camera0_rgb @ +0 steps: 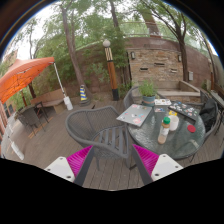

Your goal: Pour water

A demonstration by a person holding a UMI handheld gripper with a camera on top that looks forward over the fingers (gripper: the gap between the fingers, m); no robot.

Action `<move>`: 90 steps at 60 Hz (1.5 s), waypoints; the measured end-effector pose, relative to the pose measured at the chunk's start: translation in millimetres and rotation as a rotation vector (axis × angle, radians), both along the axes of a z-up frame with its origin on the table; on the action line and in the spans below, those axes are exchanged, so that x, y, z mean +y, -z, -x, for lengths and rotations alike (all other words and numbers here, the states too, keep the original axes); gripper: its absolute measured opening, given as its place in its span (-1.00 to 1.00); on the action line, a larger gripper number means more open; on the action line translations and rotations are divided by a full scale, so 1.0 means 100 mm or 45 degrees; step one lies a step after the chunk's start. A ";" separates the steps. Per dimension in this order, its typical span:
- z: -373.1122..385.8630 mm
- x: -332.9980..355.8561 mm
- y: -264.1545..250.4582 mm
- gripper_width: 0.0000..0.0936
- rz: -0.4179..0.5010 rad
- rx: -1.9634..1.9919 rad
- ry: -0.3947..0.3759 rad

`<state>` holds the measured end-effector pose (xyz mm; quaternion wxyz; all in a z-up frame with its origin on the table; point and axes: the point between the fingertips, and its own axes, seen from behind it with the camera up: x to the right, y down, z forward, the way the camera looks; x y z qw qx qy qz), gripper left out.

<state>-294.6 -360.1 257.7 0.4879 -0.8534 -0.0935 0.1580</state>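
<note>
1. An outdoor patio seen from a hand-held gripper (108, 160) — its two fingers, each with a magenta pad (80, 158), stand wide apart with nothing between them.
2. Just ahead of the jaws, and partly framed by them, is a grey wicker chair (97, 128) on a wooden deck (45, 145).
3. Beyond the right finger stands a round glass-topped table (190, 143). On it: a white bottle with an orange cap (164, 131), a second pale container (173, 122) just behind it, a small red item (191, 129), and a flat grey tray or laptop (133, 114) — which it is cannot be told.
4. Well beyond the left finger, an orange umbrella (25, 76) shades further chairs; trees and a brick wall (155, 65) lie farther back.
5. Step in hand, as a judgement: the approach. Nothing is grasped and no pouring has begun.
6. The next move likely calls for swinging right, past the chair, and lining the open fingers up either side of the bottle. Which vessel receives the water is unclear.
</note>
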 end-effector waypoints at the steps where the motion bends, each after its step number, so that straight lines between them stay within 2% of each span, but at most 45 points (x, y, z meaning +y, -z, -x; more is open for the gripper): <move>1: -0.02 0.01 0.01 0.78 0.006 -0.002 0.012; 5: -0.01 0.06 0.01 0.78 0.010 -0.010 0.059; 7: -0.26 0.09 0.00 0.78 -0.009 -0.017 0.085; 9: -0.05 0.15 0.02 0.78 -0.033 -0.016 0.112; 13: -0.13 0.29 0.10 0.76 -0.068 -0.018 0.150; 19: -0.60 0.55 0.43 0.73 -0.084 -0.075 0.270; 26: -1.21 1.03 0.78 0.73 -0.157 -0.122 0.407; 32: -1.60 1.54 1.02 0.77 -0.237 -0.160 0.463; 45: -1.89 2.61 1.62 0.77 -0.282 -0.164 0.466; 52: -1.93 3.01 1.75 0.76 -0.362 -0.195 0.450; 54: -1.91 3.10 1.76 0.63 -0.390 -0.203 0.438; 55: -1.90 3.13 1.76 0.46 -0.405 -0.211 0.431; 57: -1.94 3.20 1.82 -0.03 -0.415 -0.243 0.428; 61: -1.93 3.24 1.77 -0.05 -0.492 -0.246 0.428; 64: -1.95 3.31 1.85 -0.06 -0.455 -0.251 0.426; 68: -1.85 3.34 1.83 -0.13 -0.475 -0.290 0.357; 70: -1.81 3.33 1.82 -0.26 -0.473 -0.315 0.324; 72: -1.76 3.34 1.82 -0.26 -0.457 -0.313 0.296; 73: -1.72 3.35 1.86 -0.35 -0.453 -0.312 0.279; 80: -1.46 3.46 1.80 -0.35 -0.367 -0.191 0.128; 85: -1.38 3.64 1.45 -0.35 -0.376 0.014 0.156; 90: -1.34 3.83 1.06 -0.35 -0.277 0.466 0.247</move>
